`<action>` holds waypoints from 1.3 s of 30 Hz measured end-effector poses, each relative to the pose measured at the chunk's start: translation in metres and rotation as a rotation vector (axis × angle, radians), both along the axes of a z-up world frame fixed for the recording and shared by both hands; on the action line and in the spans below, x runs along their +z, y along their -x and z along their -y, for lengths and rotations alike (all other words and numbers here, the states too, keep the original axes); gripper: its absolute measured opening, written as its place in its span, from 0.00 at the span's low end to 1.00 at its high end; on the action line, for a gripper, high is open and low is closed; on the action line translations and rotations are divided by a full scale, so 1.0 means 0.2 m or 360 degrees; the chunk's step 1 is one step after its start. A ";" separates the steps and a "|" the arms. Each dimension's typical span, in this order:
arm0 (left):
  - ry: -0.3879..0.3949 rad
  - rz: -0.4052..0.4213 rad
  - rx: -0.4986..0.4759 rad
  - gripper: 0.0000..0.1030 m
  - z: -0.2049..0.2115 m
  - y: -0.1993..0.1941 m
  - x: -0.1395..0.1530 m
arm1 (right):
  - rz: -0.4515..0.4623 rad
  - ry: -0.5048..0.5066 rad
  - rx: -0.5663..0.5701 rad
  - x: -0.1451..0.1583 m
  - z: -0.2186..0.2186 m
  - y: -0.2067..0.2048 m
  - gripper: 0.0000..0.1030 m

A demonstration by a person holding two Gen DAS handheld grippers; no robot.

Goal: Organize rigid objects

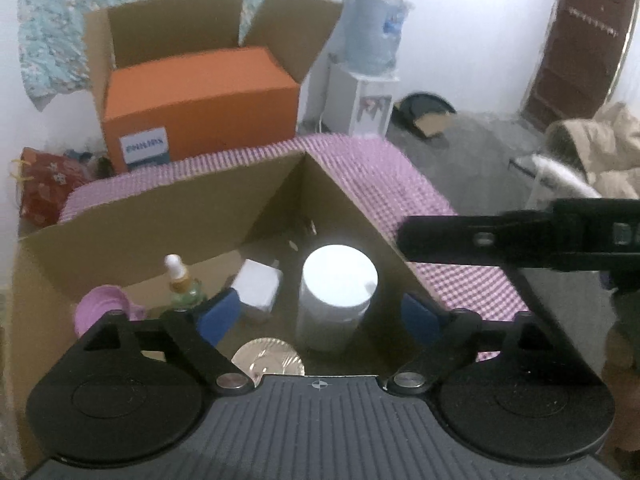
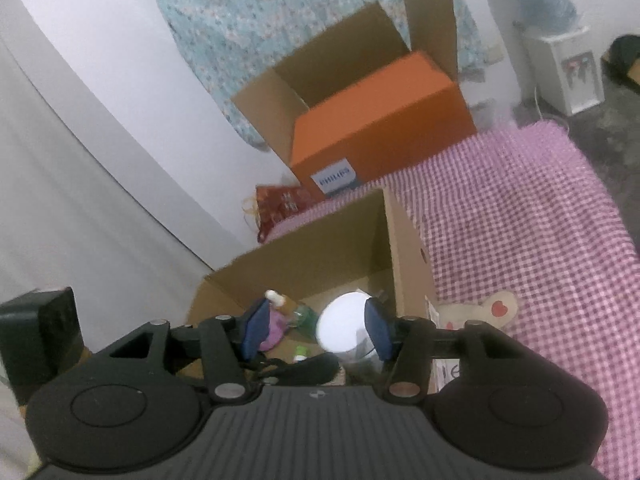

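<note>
An open cardboard box (image 1: 132, 216) sits on a pink checked cloth (image 1: 384, 176). Inside stand a white lidded jar (image 1: 338, 296), a small dropper bottle (image 1: 182, 284), a white charger block (image 1: 258, 284), a pink round object (image 1: 102, 312) and a gold disc (image 1: 268, 360). My left gripper (image 1: 320, 316) is open above the box, its blue pads either side of the jar, not touching it. My right gripper (image 2: 316, 330) is open and empty, hovering above the same box (image 2: 304, 256) and jar (image 2: 344, 328). Its black arm shows in the left wrist view (image 1: 520, 236).
An orange Philips box (image 1: 200, 104) sits in a larger open carton behind. A water dispenser (image 1: 368, 60) stands by the wall, a brown door (image 1: 580, 44) at the right. A red bag (image 1: 48, 184) lies at the left. A bear-shaped item (image 2: 488, 308) lies on the cloth.
</note>
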State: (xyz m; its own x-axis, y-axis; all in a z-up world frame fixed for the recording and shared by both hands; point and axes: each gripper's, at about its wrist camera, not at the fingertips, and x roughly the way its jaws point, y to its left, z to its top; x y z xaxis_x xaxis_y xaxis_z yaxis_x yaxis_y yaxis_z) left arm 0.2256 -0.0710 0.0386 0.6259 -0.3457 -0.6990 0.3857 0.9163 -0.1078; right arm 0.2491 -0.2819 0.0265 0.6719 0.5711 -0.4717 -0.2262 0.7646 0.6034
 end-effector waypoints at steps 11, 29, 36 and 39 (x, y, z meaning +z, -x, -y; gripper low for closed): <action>0.0070 0.0250 0.0237 1.00 -0.17 0.45 0.24 | 0.0229 0.0117 -0.0142 0.18 -0.01 0.47 0.98; -0.0124 0.0316 0.0473 1.00 -0.19 0.63 0.15 | 0.0215 0.0597 -0.0291 0.18 -0.18 0.77 1.00; -0.0146 0.0297 0.0589 1.00 -0.23 0.62 0.12 | 0.0215 0.0795 -0.0351 0.13 -0.29 0.70 1.00; -0.0146 0.0278 0.0612 1.00 -0.25 0.61 0.11 | 0.0211 0.0822 -0.0301 0.11 -0.34 0.67 1.00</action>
State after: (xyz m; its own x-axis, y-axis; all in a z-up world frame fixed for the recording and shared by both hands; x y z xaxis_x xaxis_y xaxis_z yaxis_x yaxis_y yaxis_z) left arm 0.1034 -0.0219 0.0606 0.8087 -0.0053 -0.5882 0.0192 0.9997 0.0175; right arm 0.1160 -0.2148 0.0478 0.8127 0.1522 -0.5624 -0.1050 0.9877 0.1156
